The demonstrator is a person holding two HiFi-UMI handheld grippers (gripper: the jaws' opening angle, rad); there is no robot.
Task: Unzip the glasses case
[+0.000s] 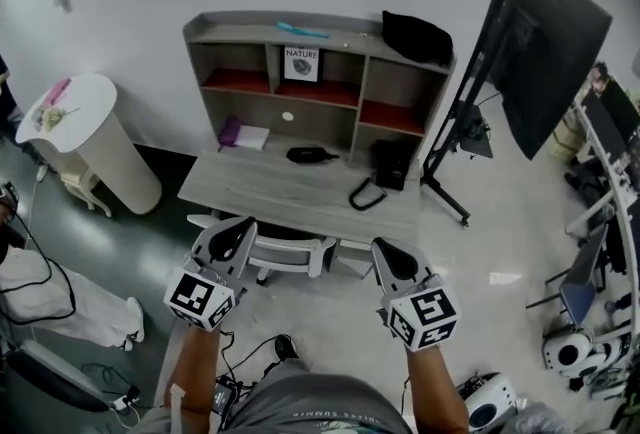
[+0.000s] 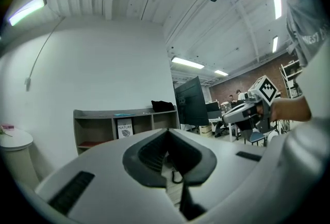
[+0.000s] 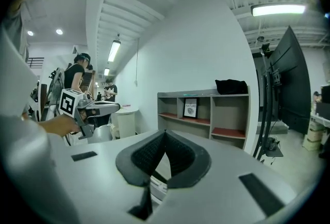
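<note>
Two grippers are up in front of the person, the left gripper [image 1: 237, 229] and the right gripper [image 1: 390, 252], side by side and well apart, both short of the desk [image 1: 290, 194]. On each one the two dark pads are pressed together, with nothing between them.

There is one glasses case [image 1: 312, 155], dark and oblong, lying flat near the middle of the desk towards the back, just in front of the shelf unit [image 1: 240, 22]. Its long axis runs left to right, along the desk's back edge, and neither gripper is near it. From here I can't make out the zip or which end it starts from.

Also on the desk are one black boxy thing [image 1: 390, 165] with a looping cord to the case's right, and one purple item [image 1: 229, 132] to its left. On top of the shelf unit sits one black bag [image 1: 417, 37]. One card [image 1: 301, 64] printed NATURE stands in a compartment. One white chair [image 1: 290, 252] is tucked under the desk, and one big dark screen [image 1: 545, 52] stands on a stand at the right
</note>
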